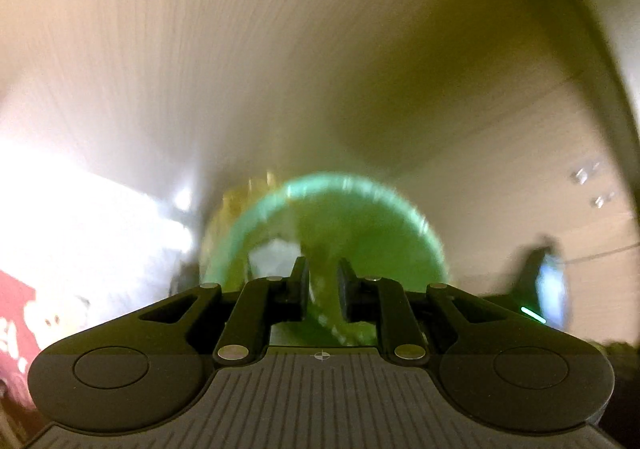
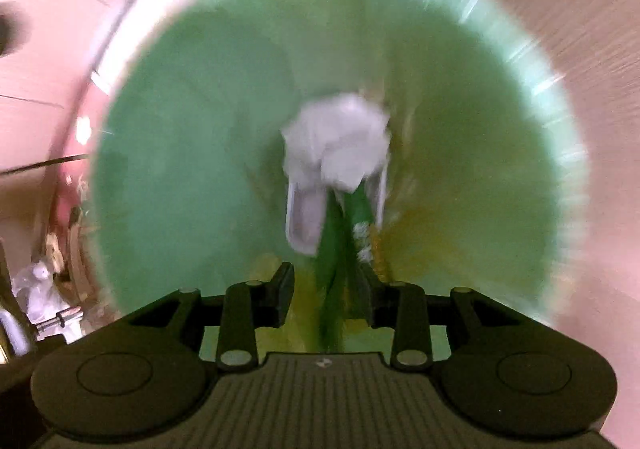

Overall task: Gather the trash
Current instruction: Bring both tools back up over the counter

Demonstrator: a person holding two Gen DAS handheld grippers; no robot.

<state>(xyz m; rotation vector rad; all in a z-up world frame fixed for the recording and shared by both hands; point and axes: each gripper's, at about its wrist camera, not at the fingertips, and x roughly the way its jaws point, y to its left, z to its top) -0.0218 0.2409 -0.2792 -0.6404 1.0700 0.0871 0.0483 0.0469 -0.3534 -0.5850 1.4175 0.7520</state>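
Both views were smeared by motion blur. In the left wrist view, the left tool (image 1: pixel 323 275) had its two black fingers (image 1: pixel 301 279) drawn close together, clamped on a thin green edge that ran down between them; that edge belonged to a round, pale green bin (image 1: pixel 416 233) whose rim arched just beyond the fingertips. A white patch showed inside the bin beside the left finger, too blurred to identify. Behind it stretched a pale, wood-toned surface (image 1: pixel 200 49) streaked by the blur, with a red and white shape (image 1: pixel 16 313) at the lower left edge and another dark tool-like object with a small green light (image 1: pixel 536 289) at the right.

In the right wrist view, the right tool (image 2: pixel 326 283) looked straight into the same green bin (image 2: pixel 180 129), whose light rim filled most of the frame. Its fingers (image 2: pixel 285 283) stood moderately apart, with a green strip (image 2: pixel 334 273) running between them; whether either pad touched the strip could not be told from the blur. Just beyond the fingertips, a crumpled white wad of paper (image 2: pixel 340 141) sat above a small clear plastic container (image 2: pixel 306 217), both within the bin's opening. Yellowish smears (image 2: pixel 404 225) showed on the bin's inside to the right of the strip. A pinkish surface (image 2: pixel 52 29) surrounded the bin.
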